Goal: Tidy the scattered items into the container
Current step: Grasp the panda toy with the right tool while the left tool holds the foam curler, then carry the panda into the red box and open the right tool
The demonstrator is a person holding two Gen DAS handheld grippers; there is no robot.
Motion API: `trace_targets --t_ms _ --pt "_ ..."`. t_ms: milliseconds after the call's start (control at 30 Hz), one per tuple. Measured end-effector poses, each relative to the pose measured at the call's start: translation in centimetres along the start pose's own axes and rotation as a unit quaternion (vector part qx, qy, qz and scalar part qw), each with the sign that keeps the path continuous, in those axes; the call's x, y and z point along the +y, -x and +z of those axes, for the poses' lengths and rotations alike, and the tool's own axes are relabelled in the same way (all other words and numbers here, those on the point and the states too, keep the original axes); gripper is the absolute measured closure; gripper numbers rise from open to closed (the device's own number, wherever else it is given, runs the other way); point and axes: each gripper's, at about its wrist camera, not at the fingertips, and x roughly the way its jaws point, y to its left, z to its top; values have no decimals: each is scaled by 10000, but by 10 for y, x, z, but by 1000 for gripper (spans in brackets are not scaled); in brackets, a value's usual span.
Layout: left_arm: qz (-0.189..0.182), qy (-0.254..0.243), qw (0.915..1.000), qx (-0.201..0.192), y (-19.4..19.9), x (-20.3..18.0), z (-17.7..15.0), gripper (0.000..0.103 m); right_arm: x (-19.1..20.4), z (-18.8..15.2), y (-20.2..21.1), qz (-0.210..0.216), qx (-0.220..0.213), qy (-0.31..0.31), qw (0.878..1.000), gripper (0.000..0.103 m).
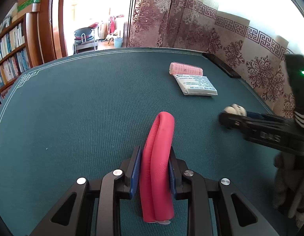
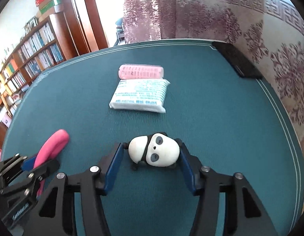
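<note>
Red leather roll [image 1: 158, 157] clamped in my left gripper [image 1: 154, 169], long axis running along the fingers, near table's [image 1: 73, 108] front edge. Right gripper [image 2: 152, 163] part-open, straddling the panda toy [image 2: 154, 150] mid-table; right pad looks touching, left has a gap. No grip yet. Container not in view. Pink roller [image 2: 141, 71] + tissue pack [image 2: 140, 95] wait farther back.

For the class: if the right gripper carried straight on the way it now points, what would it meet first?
Probably the panda toy, already lying between the right gripper fingers; past it the green tabletop, with the white packet farther on. Depth is uncertain.
</note>
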Motion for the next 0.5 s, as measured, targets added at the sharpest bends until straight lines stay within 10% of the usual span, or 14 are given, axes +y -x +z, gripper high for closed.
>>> trace_targets --t_ms 500 --pt "487 -204 9983 -260 10 -11 -2 77 -26 -58 92 261 -416 -491 9976 43"
